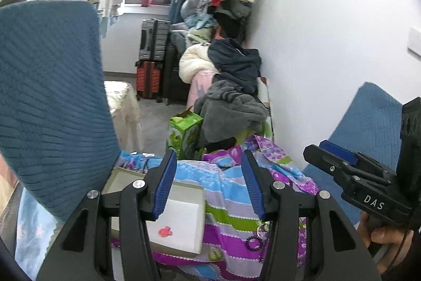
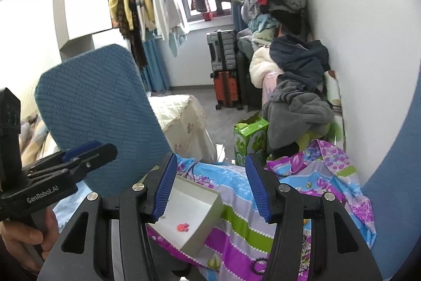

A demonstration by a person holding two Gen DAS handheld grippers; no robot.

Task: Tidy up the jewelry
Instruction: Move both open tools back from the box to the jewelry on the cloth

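Jewelry-wise, you've got one small pink piece (image 1: pixel 165 231) already lying on the white floor of the open box (image 1: pixel 184 241), and a dark beaded bracelet (image 1: pixel 252 242) out on the striped purple and green bedspread (image 1: pixel 231 202), just beside the box on its right. That bracelet is my guess for the next pickup. Your left gripper (image 1: pixel 208 186) is released, jaws spread wide with nothing between them, hovering over the box edge; the bracelet sits down and to the right of it, close to its right finger. Your right gripper (image 2: pixel 210 187) is spread and empty too, and from its camera the bracelet (image 2: pixel 259 264) lies low under its right finger, half hidden, while the pink piece (image 2: pixel 182 227) and the box (image 2: pixel 210 217) are down to the left. Honestly either hand is close, can't tell which is nearer. The bracelet is a flat loop, so no real long axis; you'd probably pinch one side of the ring from above.
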